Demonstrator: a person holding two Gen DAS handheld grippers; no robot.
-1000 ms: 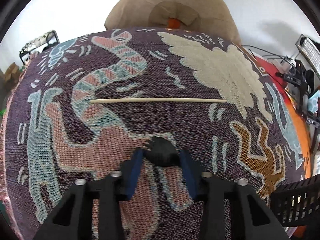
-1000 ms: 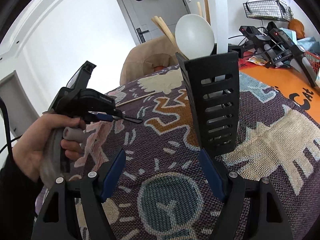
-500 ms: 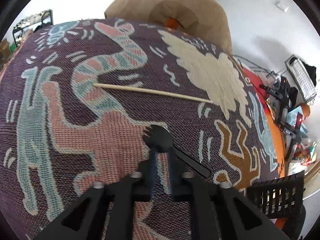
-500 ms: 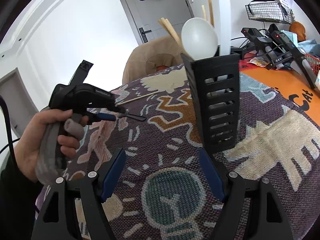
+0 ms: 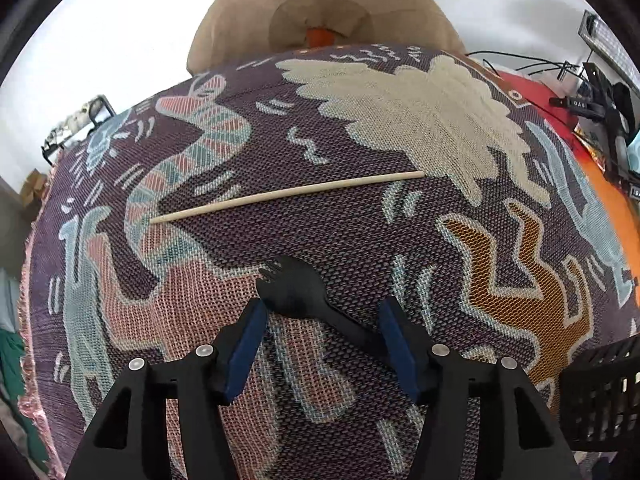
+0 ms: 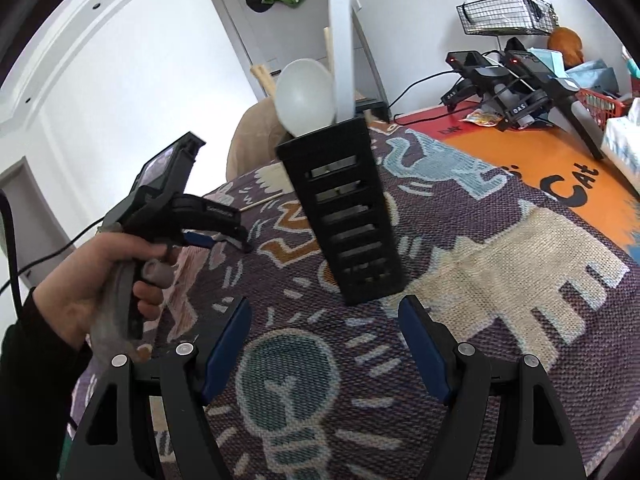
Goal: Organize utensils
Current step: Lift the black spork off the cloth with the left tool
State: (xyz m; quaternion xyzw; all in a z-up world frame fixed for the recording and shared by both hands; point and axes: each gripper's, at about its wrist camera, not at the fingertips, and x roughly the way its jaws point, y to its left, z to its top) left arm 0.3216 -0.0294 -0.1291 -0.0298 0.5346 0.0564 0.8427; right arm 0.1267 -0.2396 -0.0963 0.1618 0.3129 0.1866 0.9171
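A black spork (image 5: pixel 290 290) lies on the patterned cloth (image 5: pixel 400 240) between the fingers of my left gripper (image 5: pixel 322 308). Its jaws are opening and the blue pads (image 5: pixel 246 344) stand clear of the spork's head; its handle runs back toward the right finger. A wooden chopstick (image 5: pixel 288 194) lies flat further out. The black slotted holder (image 6: pixel 344 216) stands on the cloth just ahead of my right gripper (image 6: pixel 324 312), which is open and holds nothing. The holder contains a white spoon (image 6: pixel 306 96), a white flat handle (image 6: pixel 344 60) and wooden sticks (image 6: pixel 264 76).
A hand (image 6: pixel 100 288) holds the left gripper (image 6: pixel 236 240) to the holder's left. A tan chair back (image 5: pixel 320 20) rises beyond the table's far edge. Spare grippers with cables (image 6: pixel 516 92) and a red basket (image 6: pixel 600 100) sit on the orange mat at right.
The left gripper closed on the spork half a second ago and has since spread its fingers, with the spork on the cloth. The holder sits more to the left in the right wrist view.
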